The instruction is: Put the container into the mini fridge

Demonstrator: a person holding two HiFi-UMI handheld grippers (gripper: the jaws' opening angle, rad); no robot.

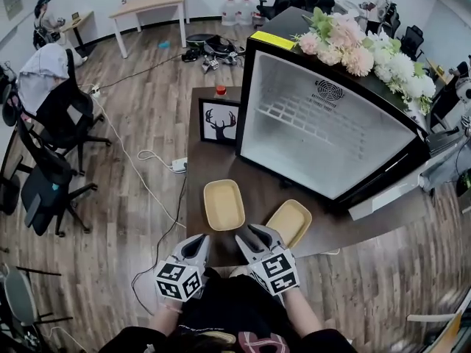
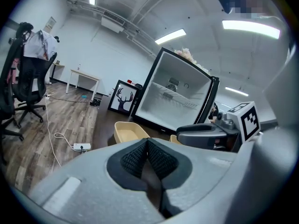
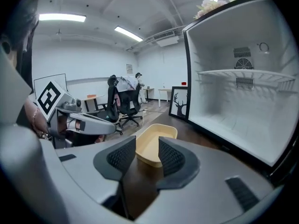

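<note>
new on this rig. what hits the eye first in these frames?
The open mini fridge, white inside with one wire shelf, fills the right of the dark table, with pink and white flowers on top. Just in front of it lie two shallow yellow tubs side by side, the left container and the right container. At the near edge, the left gripper is shut and the right gripper open, neither holding anything.

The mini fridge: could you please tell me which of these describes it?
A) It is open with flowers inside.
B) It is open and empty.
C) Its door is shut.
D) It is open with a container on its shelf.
B: the mini fridge stands open with only a bare wire shelf inside, and both containers lie on the table in front of it.
</note>
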